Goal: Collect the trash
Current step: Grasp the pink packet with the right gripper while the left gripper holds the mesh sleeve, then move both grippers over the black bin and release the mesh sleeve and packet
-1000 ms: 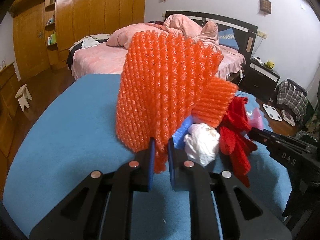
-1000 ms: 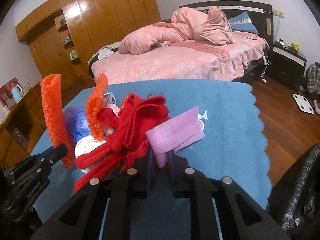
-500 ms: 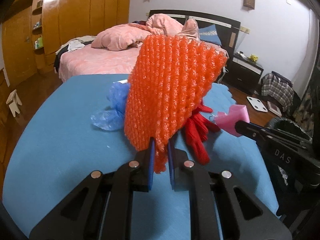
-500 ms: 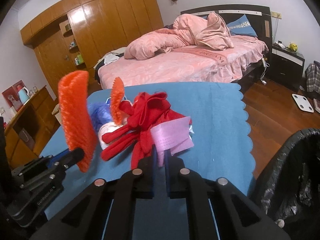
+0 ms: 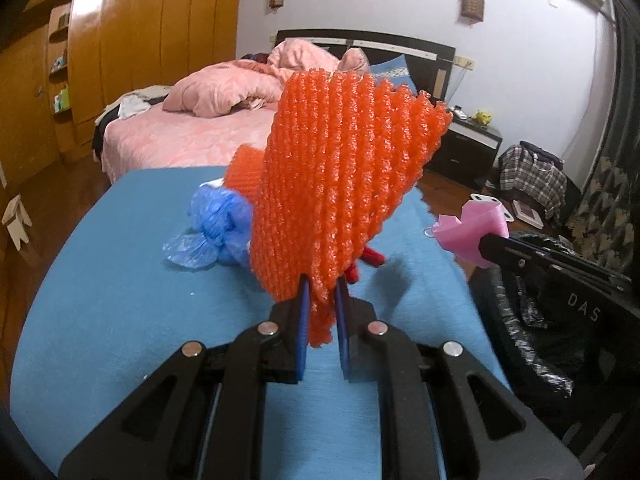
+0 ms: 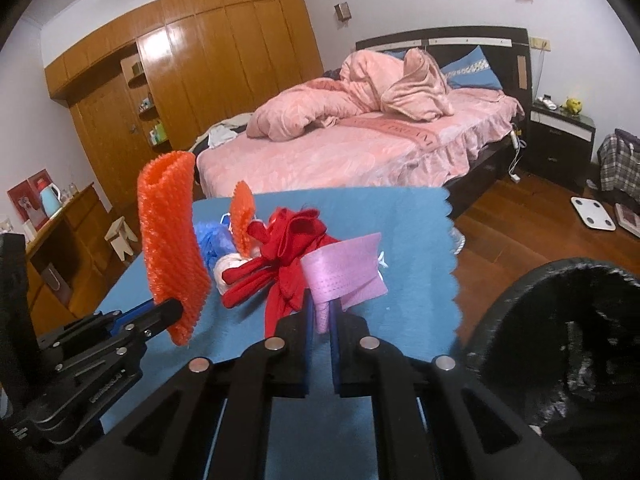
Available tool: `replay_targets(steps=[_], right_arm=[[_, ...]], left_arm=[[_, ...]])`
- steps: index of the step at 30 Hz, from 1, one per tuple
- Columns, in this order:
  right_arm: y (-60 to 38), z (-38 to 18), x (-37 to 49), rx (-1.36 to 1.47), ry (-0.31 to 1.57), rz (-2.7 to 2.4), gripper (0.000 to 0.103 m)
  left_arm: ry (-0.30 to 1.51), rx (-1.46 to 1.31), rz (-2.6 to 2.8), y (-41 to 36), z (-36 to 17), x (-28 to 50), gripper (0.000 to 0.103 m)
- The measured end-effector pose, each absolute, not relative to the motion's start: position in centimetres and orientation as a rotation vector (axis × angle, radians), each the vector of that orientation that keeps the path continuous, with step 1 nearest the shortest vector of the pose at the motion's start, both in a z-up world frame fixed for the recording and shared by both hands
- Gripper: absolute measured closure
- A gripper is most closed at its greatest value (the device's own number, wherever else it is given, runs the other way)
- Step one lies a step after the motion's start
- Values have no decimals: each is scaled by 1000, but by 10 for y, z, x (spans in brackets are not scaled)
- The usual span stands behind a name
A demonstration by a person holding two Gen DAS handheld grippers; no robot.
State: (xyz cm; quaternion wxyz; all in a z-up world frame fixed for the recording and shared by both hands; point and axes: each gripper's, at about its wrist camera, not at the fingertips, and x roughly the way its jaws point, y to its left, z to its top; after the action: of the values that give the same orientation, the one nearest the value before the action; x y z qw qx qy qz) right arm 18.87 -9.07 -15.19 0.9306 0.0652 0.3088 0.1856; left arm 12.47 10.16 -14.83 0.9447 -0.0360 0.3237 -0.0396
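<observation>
My left gripper (image 5: 320, 292) is shut on an orange foam net sleeve (image 5: 340, 184) and holds it upright above the blue table (image 5: 120, 288); the sleeve also shows in the right wrist view (image 6: 170, 240). My right gripper (image 6: 320, 312) is shut on a pink face mask (image 6: 344, 272), seen in the left wrist view (image 5: 472, 232) near the rim of a black trash bag (image 6: 560, 344). On the table lie a crumpled blue plastic bag (image 5: 216, 228), a red cloth (image 6: 288, 256), a second orange net piece (image 6: 243, 216) and white crumpled paper (image 6: 230, 266).
The black trash bag (image 5: 532, 320) stands off the table's right edge. A pink bed (image 6: 360, 140) is behind the table, with a wooden wardrobe (image 6: 180, 80) at left, a black nightstand (image 6: 560, 140) and a white scale (image 6: 592, 216) on the floor.
Both grippers moved right toward the trash bag, carrying the orange net and the pink mask away from the pile. The bag now fills more of the right wrist view.
</observation>
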Motion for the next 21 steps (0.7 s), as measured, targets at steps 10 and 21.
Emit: replay_targets(steps=[10,21], right_arm=[[-145,-132,157,141,577,275,96],[-246,-133,127,158,577,58,96]], left_arm=[[629,-44,-215,49,-136,116,92],[627,-7,-459,-49,-137,121,92]])
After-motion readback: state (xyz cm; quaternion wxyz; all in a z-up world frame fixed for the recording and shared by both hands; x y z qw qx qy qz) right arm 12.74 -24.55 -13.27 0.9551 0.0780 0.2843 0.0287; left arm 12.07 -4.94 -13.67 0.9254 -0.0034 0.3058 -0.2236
